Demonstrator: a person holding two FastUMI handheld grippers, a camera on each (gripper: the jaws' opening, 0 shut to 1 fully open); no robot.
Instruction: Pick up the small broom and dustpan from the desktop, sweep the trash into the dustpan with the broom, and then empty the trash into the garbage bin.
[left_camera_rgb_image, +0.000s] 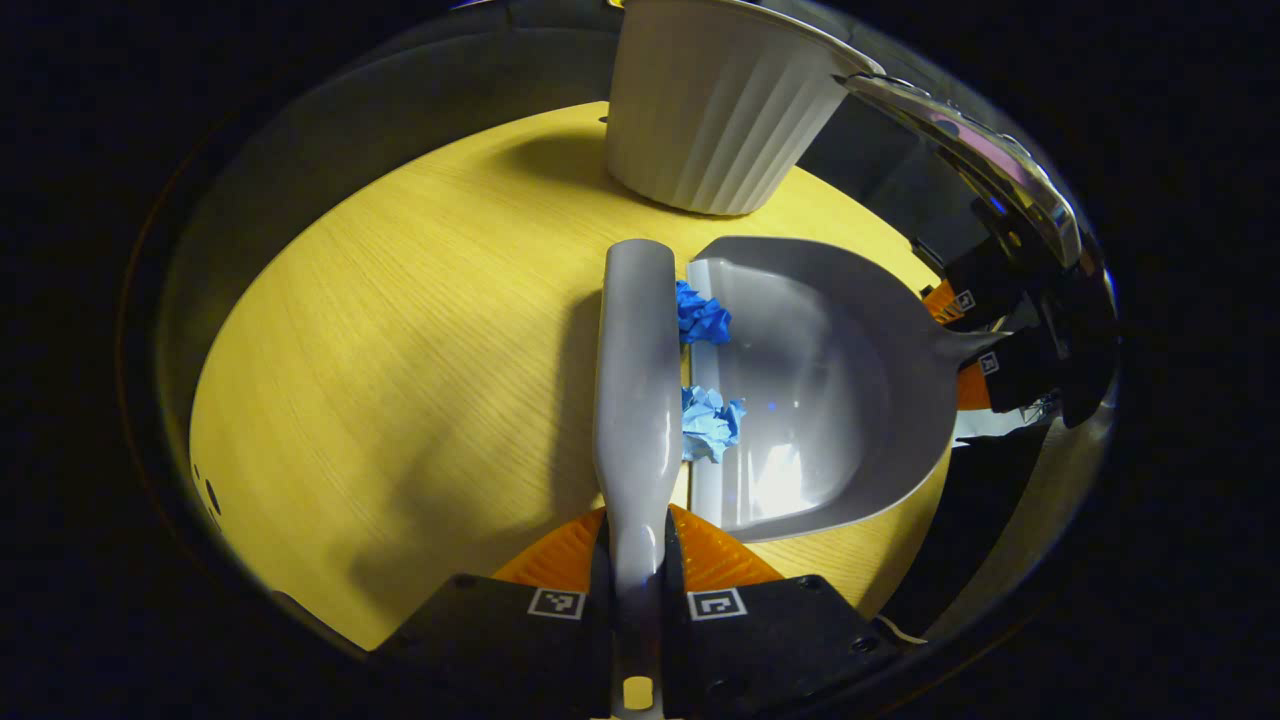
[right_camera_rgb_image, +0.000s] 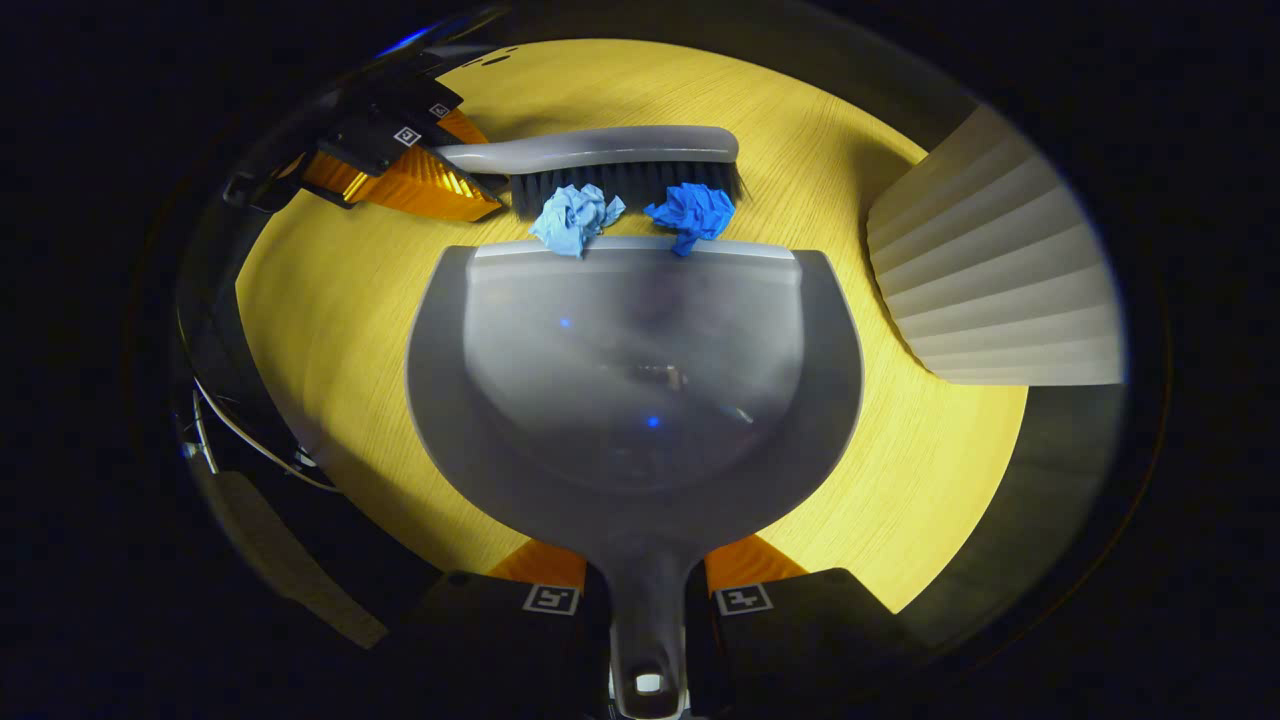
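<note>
The left hand-held gripper (left_camera_rgb_image: 637, 580) is clamped on the handle of the broom (left_camera_rgb_image: 636, 380), whose bristles rest on the yellow counter (left_camera_rgb_image: 400, 330) against two crumpled paper scraps, a dark blue scrap (left_camera_rgb_image: 702, 316) and a light blue scrap (left_camera_rgb_image: 710, 422). The right hand-held gripper (right_camera_rgb_image: 645, 600) is clamped on the handle of the grey dustpan (right_camera_rgb_image: 640, 400), which lies flat on the counter with both scraps touching its front lip. The ribbed white garbage bin (left_camera_rgb_image: 715, 100) stands upright on the counter just beyond the dustpan.
</note>
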